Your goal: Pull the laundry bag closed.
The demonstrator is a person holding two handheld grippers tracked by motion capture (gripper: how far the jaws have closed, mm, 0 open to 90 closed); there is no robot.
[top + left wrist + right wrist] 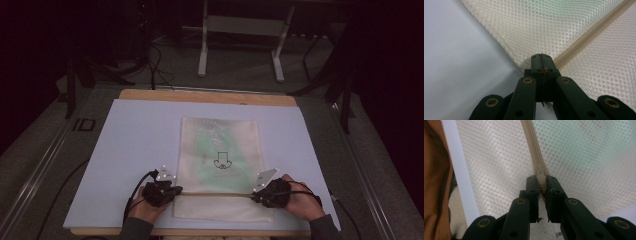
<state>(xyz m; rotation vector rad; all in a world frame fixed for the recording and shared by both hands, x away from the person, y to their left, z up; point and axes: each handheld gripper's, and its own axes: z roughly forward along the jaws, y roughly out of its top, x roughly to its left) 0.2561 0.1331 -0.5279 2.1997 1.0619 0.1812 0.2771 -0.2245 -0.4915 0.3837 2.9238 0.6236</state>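
A cream mesh zipper bag point(220, 145) with something green inside and a small black print lies flat on the white sheet point(135, 150). Its zipper point(215, 194) runs across the near end. My left gripper point(172, 191) is at the bag's left edge. In the left gripper view its jaws point(541, 57) are pressed together on the mesh edge point(536, 25), where the zipper point(589, 35) ends. My right gripper point(257, 196) is at the zipper's right end. In the right gripper view it point(540, 181) is shut on the zipper pull, just behind the slider point(540, 171).
The white sheet covers a wooden table whose far edge point(200, 96) shows. Black cables point(137, 187) trail from both grippers toward the near edge. On the dark floor behind the table stand white frame legs point(202, 50). A brown surface point(434, 182) shows beyond the sheet's edge.
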